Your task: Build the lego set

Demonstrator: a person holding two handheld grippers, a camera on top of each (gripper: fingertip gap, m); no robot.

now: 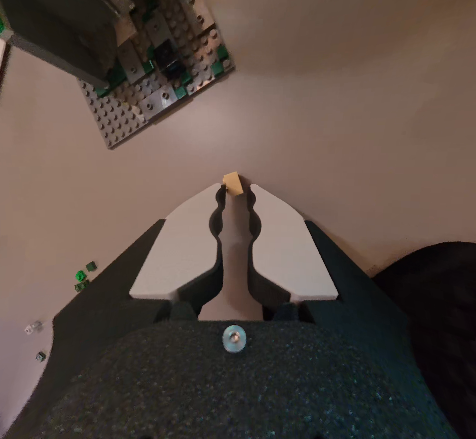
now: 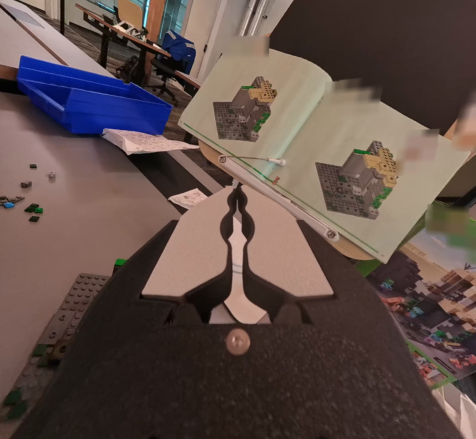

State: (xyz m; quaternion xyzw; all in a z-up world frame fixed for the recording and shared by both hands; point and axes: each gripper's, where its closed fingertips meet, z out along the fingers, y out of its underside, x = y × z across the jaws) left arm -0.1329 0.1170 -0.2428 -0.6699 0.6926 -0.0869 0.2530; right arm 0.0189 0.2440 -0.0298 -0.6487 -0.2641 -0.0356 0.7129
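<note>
In the left wrist view a small tan brick (image 1: 233, 184) lies on the pale table between my left gripper's (image 1: 235, 187) tips. It touches the left fingertip (image 1: 220, 189); the right one stands a little apart. The jaws are narrowly open. The grey baseplate (image 1: 113, 122) with the partial grey and green build lies at the upper left. A dark blurred shape (image 1: 59, 21), probably the other gripper, covers its far part. In the right wrist view my right gripper (image 2: 237, 190) is shut and empty, above the baseplate (image 2: 77, 297) at the lower left.
An open instruction booklet (image 2: 296, 143) rests on a stand to the right. A blue bin (image 2: 90, 101) and paper bags (image 2: 146, 141) sit at the table's far edge. Loose green and grey pieces (image 2: 33, 207) lie at the left, also in the left wrist view (image 1: 83, 275). The set's box (image 2: 425, 323) lies at the right. Tip to tip, the grippers are about 30 cm apart. My left tips are roughly 15 cm from the dark blurred shape (image 1: 59, 21).
</note>
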